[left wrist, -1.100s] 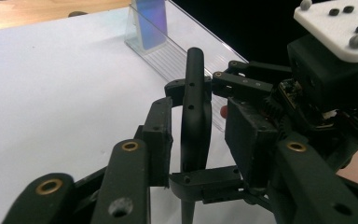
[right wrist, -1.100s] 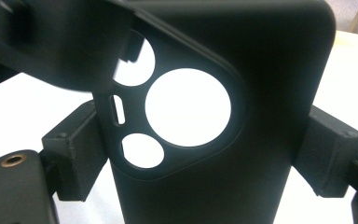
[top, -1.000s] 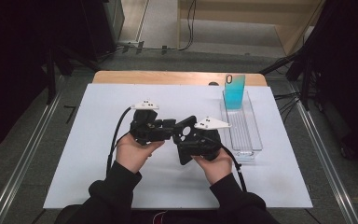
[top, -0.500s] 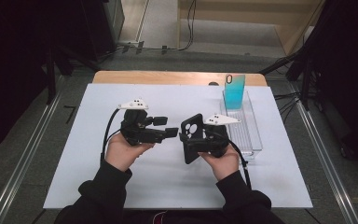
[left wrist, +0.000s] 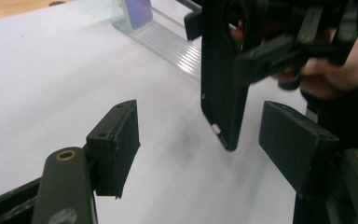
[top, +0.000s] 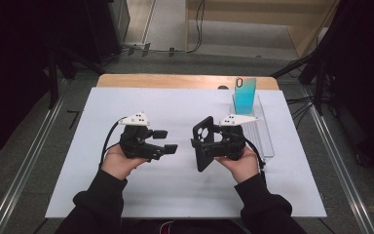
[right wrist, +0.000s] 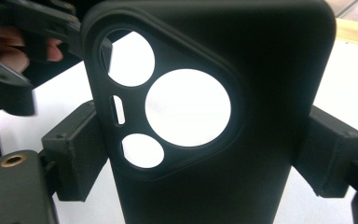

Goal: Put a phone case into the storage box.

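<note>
The person's right gripper (top: 200, 144) holds a matte black soft phone case (top: 203, 142) with round camera cut-outs, its jaws clenched on the case's two long edges; in the right gripper view the case (right wrist: 205, 112) stands upright between the pads (right wrist: 74, 149) and white light shows through the cut-outs. The case hangs above the white desk (top: 175, 195), not touching it, with its camera end uppermost.

To the left of the case, apart from it, is the left gripper (top: 168, 141). Its jaws have just been opening and now stand released, with nothing pressed between them. In the left gripper view the two black pads (left wrist: 116, 144) sit wide apart and the lower corner of the case (left wrist: 223, 93) hangs beyond the gap, clear of both pads.

To the right of the case and farther back lies a clear ribbed plastic tray (top: 263, 131), with a turquoise phone case (top: 245, 95) standing upright at its far end.
</note>
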`<state>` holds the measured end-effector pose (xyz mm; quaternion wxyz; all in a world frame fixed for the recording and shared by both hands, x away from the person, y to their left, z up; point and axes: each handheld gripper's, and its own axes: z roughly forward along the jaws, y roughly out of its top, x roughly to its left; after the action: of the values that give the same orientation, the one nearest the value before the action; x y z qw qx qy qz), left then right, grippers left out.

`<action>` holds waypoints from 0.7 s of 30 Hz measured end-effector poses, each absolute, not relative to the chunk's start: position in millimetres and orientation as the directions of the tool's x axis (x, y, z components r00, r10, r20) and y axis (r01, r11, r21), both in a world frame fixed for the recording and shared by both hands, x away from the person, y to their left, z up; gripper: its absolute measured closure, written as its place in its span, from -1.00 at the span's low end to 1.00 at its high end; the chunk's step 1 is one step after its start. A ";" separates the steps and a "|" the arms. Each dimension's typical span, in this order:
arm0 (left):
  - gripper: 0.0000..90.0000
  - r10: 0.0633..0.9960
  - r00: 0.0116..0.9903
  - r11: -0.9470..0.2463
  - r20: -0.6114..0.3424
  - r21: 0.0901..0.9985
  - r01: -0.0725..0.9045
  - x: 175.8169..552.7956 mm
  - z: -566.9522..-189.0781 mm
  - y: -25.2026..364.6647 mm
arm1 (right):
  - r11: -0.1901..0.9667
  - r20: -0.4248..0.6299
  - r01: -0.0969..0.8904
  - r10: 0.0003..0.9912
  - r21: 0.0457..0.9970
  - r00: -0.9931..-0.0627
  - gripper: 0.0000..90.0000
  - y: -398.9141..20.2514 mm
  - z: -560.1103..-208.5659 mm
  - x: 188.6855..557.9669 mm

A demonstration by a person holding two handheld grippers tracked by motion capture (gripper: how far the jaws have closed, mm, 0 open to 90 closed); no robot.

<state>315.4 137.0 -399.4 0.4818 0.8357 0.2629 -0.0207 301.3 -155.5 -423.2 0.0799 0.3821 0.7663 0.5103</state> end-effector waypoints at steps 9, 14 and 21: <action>-0.35 0.423 0.855 -0.390 -0.300 0.792 0.471 312.1 -415.4 151.2 | 0.209 0.283 0.503 0.622 0.839 -0.730 -0.72 -166.2 -414.0 304.8; -0.35 0.425 0.855 -0.397 -0.297 0.788 0.471 308.0 -422.6 157.6 | 0.222 0.279 0.495 0.607 0.840 -0.744 -0.72 -172.8 -407.5 306.1; -0.35 0.419 0.861 -0.412 -0.287 0.785 0.463 301.2 -429.8 165.7 | 0.220 0.279 0.490 0.600 0.844 -0.750 -0.72 -183.6 -399.5 308.0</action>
<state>301.2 165.7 -429.8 0.4744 0.8399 0.2626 -0.0227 308.0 -183.6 -399.5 0.0531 0.3497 0.7792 0.5175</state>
